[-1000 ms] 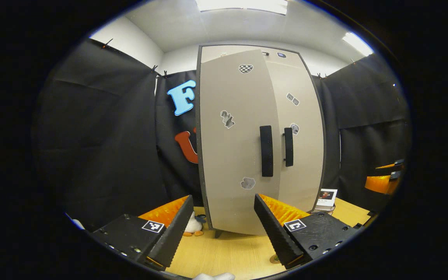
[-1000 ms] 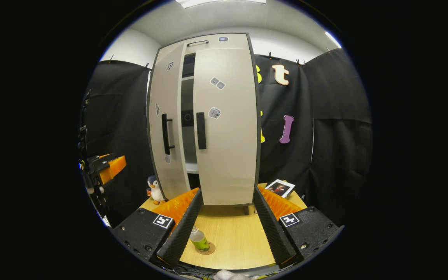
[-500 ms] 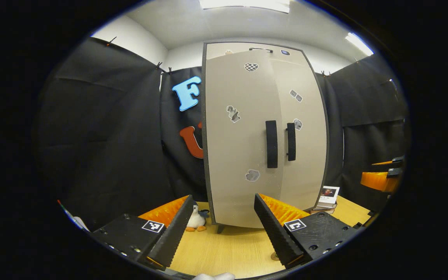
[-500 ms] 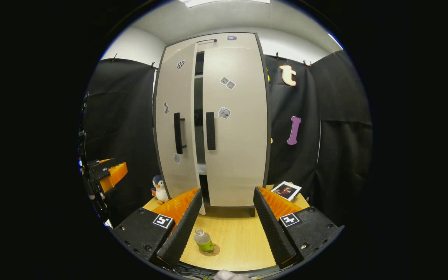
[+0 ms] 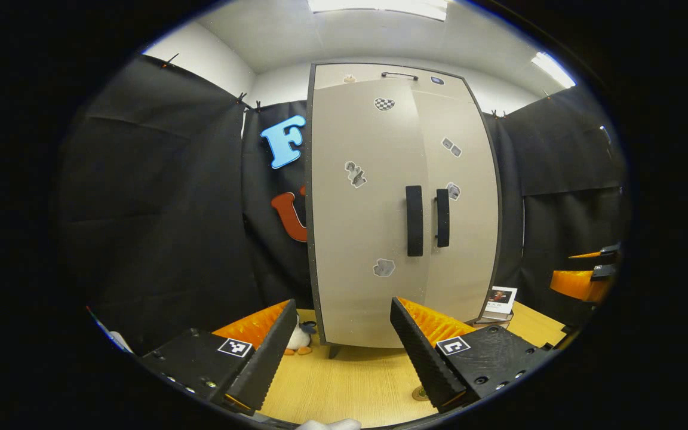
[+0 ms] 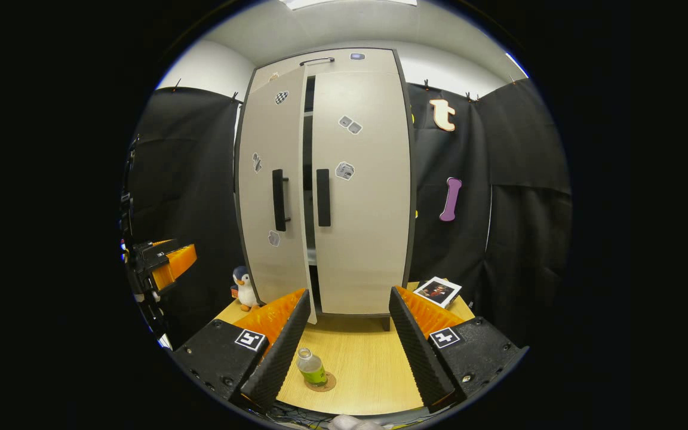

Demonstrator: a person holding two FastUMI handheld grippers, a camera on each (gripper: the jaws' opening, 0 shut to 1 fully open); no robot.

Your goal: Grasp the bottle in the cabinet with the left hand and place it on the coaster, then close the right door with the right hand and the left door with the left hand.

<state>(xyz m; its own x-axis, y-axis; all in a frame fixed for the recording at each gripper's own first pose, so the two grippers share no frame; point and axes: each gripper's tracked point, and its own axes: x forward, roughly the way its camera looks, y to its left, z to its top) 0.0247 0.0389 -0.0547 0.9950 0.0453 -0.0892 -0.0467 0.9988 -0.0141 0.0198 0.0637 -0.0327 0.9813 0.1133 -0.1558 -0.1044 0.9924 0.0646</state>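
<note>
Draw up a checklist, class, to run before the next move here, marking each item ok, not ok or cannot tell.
1. Bottle upright on coaster: ok.
2. Right door shut: ok.
3. Left door shut: not ok, a dark gap remains beside it.
4. Left gripper open and empty: ok.
5. Right gripper open and empty: ok.
6. Left door latches when pushed: cannot tell.

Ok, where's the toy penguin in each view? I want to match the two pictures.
Left gripper view: the penguin is near the bottom, left of centre, on the table by the cabinet.
Right gripper view: the penguin is at lower left, on the table.
Shared landmark: the cabinet's left front corner, with the penguin just left of it.
</note>
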